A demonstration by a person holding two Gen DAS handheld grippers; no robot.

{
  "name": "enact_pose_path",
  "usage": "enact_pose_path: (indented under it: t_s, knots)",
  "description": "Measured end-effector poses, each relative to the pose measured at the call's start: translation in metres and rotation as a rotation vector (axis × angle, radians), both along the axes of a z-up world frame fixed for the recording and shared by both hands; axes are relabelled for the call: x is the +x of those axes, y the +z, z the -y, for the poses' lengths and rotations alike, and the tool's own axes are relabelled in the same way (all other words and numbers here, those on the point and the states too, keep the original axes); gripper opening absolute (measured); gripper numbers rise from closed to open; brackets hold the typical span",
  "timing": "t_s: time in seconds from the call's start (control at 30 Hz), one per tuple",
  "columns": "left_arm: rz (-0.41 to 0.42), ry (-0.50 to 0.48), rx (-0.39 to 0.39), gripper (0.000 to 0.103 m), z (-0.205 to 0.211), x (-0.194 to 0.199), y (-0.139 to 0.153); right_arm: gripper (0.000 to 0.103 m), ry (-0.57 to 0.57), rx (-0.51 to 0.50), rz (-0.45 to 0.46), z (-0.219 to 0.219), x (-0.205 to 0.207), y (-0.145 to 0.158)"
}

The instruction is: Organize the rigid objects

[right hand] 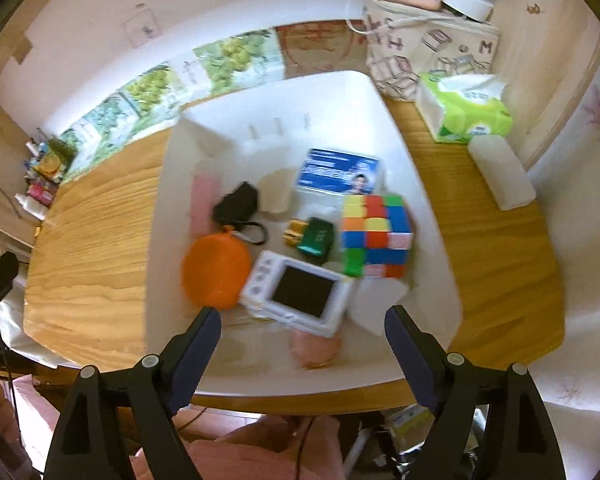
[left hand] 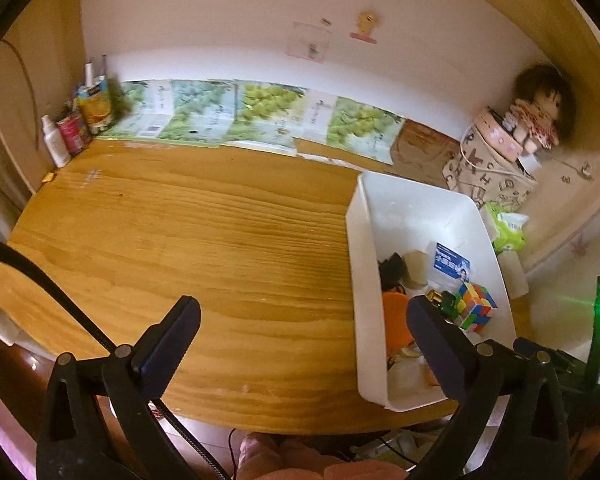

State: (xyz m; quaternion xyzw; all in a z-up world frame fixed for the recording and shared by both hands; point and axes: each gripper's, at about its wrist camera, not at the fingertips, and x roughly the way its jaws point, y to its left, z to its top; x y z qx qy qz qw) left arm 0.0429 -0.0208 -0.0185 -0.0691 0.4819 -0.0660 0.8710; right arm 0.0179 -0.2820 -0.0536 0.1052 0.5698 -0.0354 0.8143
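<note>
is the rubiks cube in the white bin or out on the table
In: the rubiks cube sits inside the white bin.

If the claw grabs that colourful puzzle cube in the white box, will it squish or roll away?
The puzzle cube looks like hard plastic, so it probably won't squish. Its flat faces should keep it from rolling. Its glossy sides might slip a little, and its layers could twist.

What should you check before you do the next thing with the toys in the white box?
1. Left gripper empty, jaws wide: ok.
2. Right gripper empty, jaws wide above the white bin: ok.
3. Puzzle cube, orange pouch and small white camera inside the bin: ok.
4. Wooden table left of the bin has no loose items to sort: ok.
5. Bin fully on the table: cannot tell, its near edge sits close to the table edge.
</note>
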Motion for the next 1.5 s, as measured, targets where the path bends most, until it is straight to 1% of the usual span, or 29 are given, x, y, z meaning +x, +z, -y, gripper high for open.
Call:
enact_pose_path:
  t_s: [0.13, 0.27, 0.3, 0.37, 0.4, 0.43, 0.5, 0.63, 0.8, 0.87, 0.93, 1.0, 1.2, 1.37, 1.5]
  knots:
    - [0.02, 0.026, 0.013, 0.102, -0.005, -0.007, 0.007, 0.087, 0.035, 0.015, 0.048, -0.021, -0.004, 0.018]
    - [0.051, 0.004, 0.039, 0.102, 0.002, -0.014, 0.012, 0.09, 0.077, 0.008, 0.091, -0.037, -0.007, 0.035]
    - [0.065, 0.0, 0.054, 0.102, 0.005, -0.016, 0.014, 0.091, 0.087, -0.014, 0.113, -0.043, -0.009, 0.041]
    - [0.091, 0.004, 0.081, 0.102, 0.009, -0.019, 0.017, 0.097, 0.098, -0.05, 0.146, -0.049, -0.012, 0.048]
    - [0.103, 0.005, 0.095, 0.102, 0.011, -0.021, 0.017, 0.103, 0.103, -0.064, 0.16, -0.052, -0.014, 0.051]
    - [0.115, 0.001, 0.103, 0.102, 0.013, -0.022, 0.018, 0.103, 0.113, -0.076, 0.171, -0.054, -0.016, 0.052]
    - [0.125, -0.001, 0.116, 0.102, 0.016, -0.024, 0.018, 0.103, 0.126, -0.078, 0.169, -0.056, -0.017, 0.051]
    - [0.118, 0.003, 0.136, 0.102, 0.02, -0.024, 0.013, 0.103, 0.119, -0.078, 0.173, -0.056, -0.02, 0.047]
    - [0.107, -0.018, 0.12, 0.102, 0.024, -0.025, 0.01, 0.103, 0.139, -0.084, 0.176, -0.059, -0.021, 0.044]
    - [0.127, -0.016, 0.129, 0.102, 0.026, -0.028, 0.01, 0.103, 0.144, -0.087, 0.176, -0.06, -0.022, 0.042]
    - [0.156, -0.011, 0.141, 0.102, 0.028, -0.03, 0.012, 0.103, 0.139, -0.09, 0.196, -0.058, -0.023, 0.041]
    - [0.176, -0.005, 0.136, 0.102, 0.029, -0.027, 0.013, 0.103, 0.134, -0.101, 0.211, -0.059, -0.023, 0.041]
    - [0.21, -0.03, 0.17, 0.102, 0.04, -0.023, 0.009, 0.103, 0.143, -0.112, 0.266, -0.059, -0.016, 0.042]
    - [0.241, -0.02, 0.186, 0.102, 0.043, -0.019, 0.008, 0.103, 0.159, -0.122, 0.287, -0.06, -0.009, 0.04]
    - [0.262, -0.013, 0.191, 0.102, 0.044, -0.015, 0.007, 0.103, 0.162, -0.127, 0.284, -0.06, -0.002, 0.035]
